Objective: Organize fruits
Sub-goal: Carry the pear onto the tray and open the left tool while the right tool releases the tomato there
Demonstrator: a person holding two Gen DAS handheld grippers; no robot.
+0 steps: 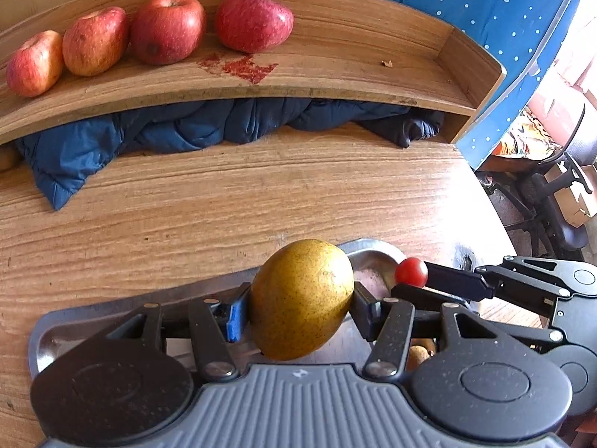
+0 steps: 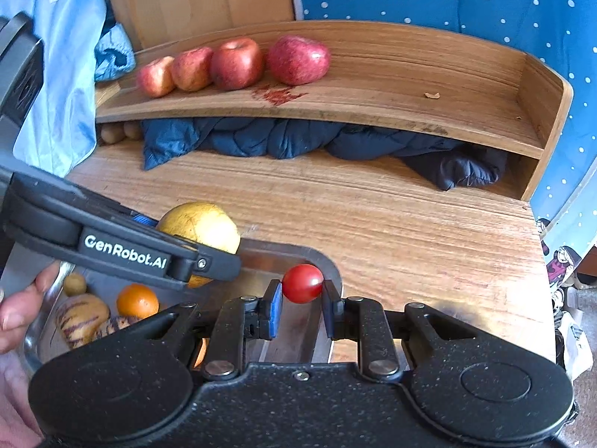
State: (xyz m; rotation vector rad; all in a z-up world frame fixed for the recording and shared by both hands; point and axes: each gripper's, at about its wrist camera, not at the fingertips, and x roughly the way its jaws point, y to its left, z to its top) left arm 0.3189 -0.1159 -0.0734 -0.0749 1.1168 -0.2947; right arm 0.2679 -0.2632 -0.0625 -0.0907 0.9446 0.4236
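Pear, speckled yellow-brown, clamped in L gripper jaws; R gripper jaws pinch cherry tomato.

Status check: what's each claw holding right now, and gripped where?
Left claw: yellow pear, pinched across its middle. Right claw: cherry tomato, pinched at opposite sides.

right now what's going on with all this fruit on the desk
A person is sorting fruit with a pair of handheld tongs. The left tongs are shut on a yellow-brown pear, and the right tongs are shut on a small red tomato, both above a metal tray that holds an orange and other fruit. Four red apples sit in a row on the wooden shelf behind.
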